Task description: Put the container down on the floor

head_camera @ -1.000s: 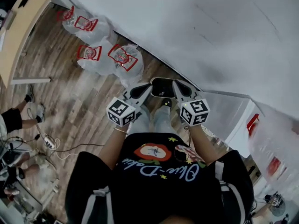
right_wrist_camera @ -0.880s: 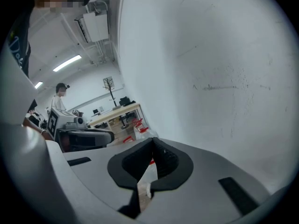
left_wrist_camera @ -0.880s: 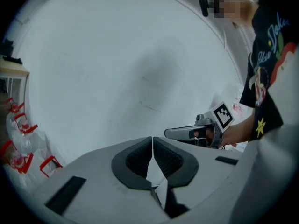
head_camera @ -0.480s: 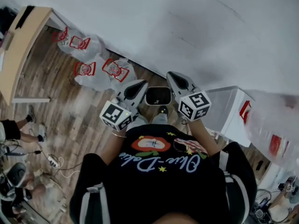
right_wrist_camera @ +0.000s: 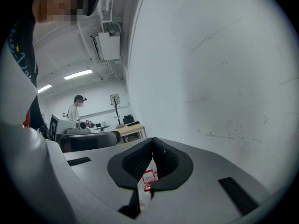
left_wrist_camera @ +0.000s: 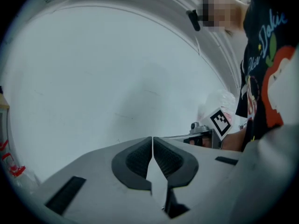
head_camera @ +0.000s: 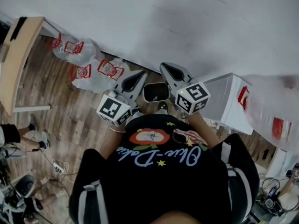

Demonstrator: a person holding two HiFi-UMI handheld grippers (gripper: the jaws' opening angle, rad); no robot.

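In the head view a dark-rimmed container (head_camera: 155, 92) hangs in front of the person's chest, between my two grippers and above the wooden floor (head_camera: 70, 111). My left gripper (head_camera: 139, 77) is at its left and my right gripper (head_camera: 168, 70) at its right, both pointing toward the white wall. In the left gripper view the jaws (left_wrist_camera: 153, 146) are shut on a thin pale plastic sheet (left_wrist_camera: 156, 181). In the right gripper view the jaws (right_wrist_camera: 153, 148) are shut on clear plastic with red print (right_wrist_camera: 147, 181). How the plastic joins the container is hidden.
Clear bags with red print (head_camera: 88, 64) lie on the floor by the white wall (head_camera: 187, 22). A white box (head_camera: 224, 101) and another clear bag (head_camera: 275, 115) stand at the right. A wooden table (head_camera: 18, 55), a power strip with cables (head_camera: 58, 167) and a person's legs (head_camera: 14, 134) are at the left.
The head view has tilted toward the wall. Both grippers and the container between them sit slightly further left in the picture. Both grippers stay shut.
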